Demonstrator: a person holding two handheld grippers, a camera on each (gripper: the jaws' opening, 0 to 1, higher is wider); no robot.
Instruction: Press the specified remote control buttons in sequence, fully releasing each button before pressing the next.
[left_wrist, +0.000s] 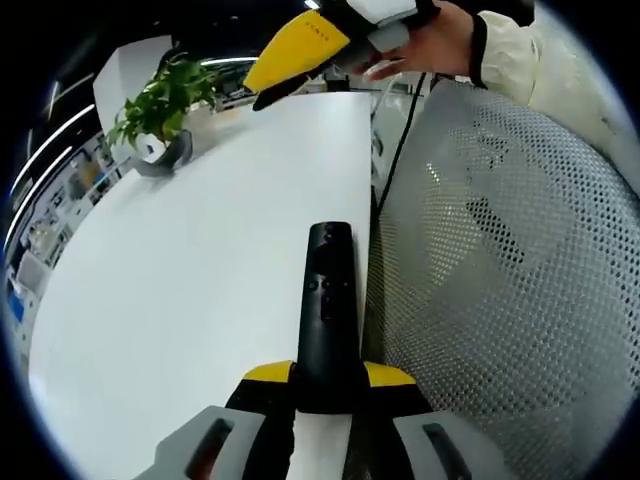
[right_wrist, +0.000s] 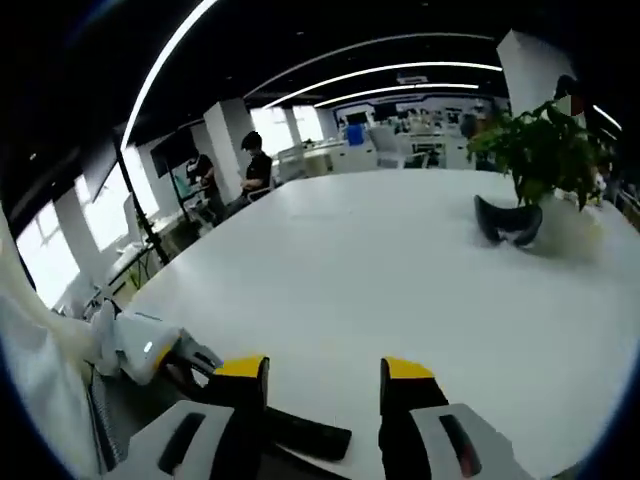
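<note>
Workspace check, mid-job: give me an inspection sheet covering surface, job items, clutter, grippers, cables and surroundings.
Surface: white table, bare across its middle.
Job's things: black remote control held lengthwise in the left hand-held gripper, buttons facing up, its far end over the table edge.
Clutter: potted plant with a dark curved object at its base, at the far side.
Grippers: left shut on the remote; right hand-held gripper open, above the table.
Cables: a dark cable runs down beside the table edge.
Surroundings: white mesh chair back; open office, people seated far off.
</note>
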